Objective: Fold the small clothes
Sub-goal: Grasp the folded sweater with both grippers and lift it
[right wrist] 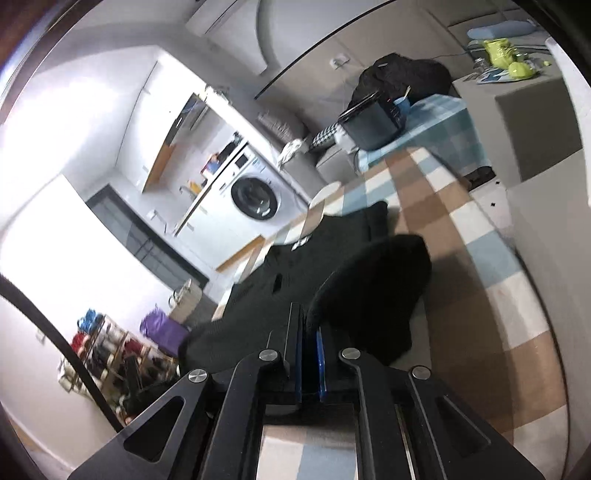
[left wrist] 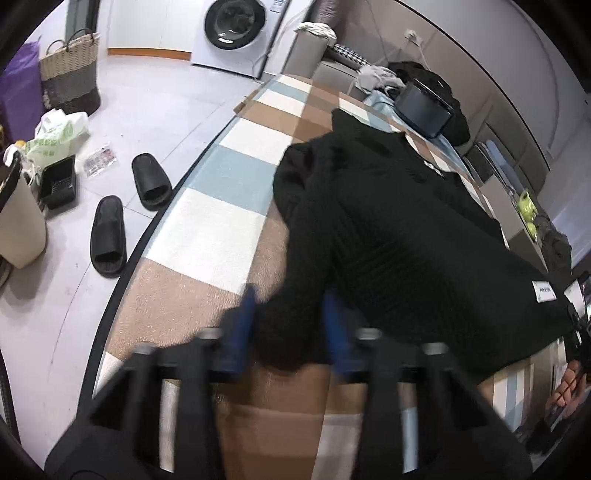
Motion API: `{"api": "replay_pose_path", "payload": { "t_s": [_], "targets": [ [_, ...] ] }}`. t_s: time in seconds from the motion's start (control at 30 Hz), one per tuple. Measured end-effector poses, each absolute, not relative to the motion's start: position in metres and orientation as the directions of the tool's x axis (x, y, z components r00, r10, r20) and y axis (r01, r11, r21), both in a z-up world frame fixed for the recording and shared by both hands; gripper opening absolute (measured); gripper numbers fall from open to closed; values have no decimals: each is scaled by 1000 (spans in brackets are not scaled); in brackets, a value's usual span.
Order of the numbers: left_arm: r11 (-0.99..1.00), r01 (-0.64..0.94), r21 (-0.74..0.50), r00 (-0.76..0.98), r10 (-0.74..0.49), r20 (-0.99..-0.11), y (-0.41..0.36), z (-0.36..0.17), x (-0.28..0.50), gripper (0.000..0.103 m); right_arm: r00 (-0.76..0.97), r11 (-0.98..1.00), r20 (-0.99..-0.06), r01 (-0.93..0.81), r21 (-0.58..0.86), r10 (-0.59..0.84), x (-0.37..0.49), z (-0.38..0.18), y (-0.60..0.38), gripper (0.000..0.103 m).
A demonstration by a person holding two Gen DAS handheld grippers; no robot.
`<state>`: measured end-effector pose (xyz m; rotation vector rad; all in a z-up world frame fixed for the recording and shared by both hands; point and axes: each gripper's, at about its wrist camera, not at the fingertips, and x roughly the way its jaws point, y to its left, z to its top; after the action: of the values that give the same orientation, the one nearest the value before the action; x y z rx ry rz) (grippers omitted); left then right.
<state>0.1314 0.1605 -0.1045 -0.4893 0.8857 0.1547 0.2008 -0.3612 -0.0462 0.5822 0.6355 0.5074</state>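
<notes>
A black ribbed garment [left wrist: 388, 221] lies spread on the checked tablecloth [left wrist: 207, 229], a white label [left wrist: 545, 291] at its near right. My left gripper [left wrist: 291, 328] is at the garment's near left corner. A thick bunch of the cloth fills the gap between its blurred blue fingers [left wrist: 245, 325] and touches both. In the right wrist view my right gripper [right wrist: 309, 332] has its blue pads pressed together on the garment's edge. From there a fold of the black garment [right wrist: 373, 295] rises off the tablecloth [right wrist: 480, 295] and casts a shadow.
A black box [left wrist: 424, 107] and dark clothes sit at the table's far end. Green items [left wrist: 526, 206] stand on a grey block to the right. On the floor to the left are two black slippers [left wrist: 110, 236], a woven basket [left wrist: 70, 74] and a washing machine [left wrist: 236, 33].
</notes>
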Motion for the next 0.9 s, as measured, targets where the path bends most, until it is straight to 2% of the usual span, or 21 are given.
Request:
{"api": "replay_pose_path", "payload": {
  "t_s": [0.07,0.47,0.7,0.9],
  "targets": [
    [874,-307,-376,657,-91,-748,161,-99,133,4,706,720,-394,-236,652,589,206,-43,-365,6],
    [883,-213,-418,780,-104,-617,168,-13,164,3,755,717,-371,-182,673,541,240,-21,-367,6],
    [888,-177,-426,810,-115,-576,178,19,226,3,780,705,-380,-107,701,497,287,-12,-367,6],
    [869,-203,-450,805,-114,-583,194,23,309,3,798,696,-428,14,718,425,363,-17,-373,6]
  ]
}}
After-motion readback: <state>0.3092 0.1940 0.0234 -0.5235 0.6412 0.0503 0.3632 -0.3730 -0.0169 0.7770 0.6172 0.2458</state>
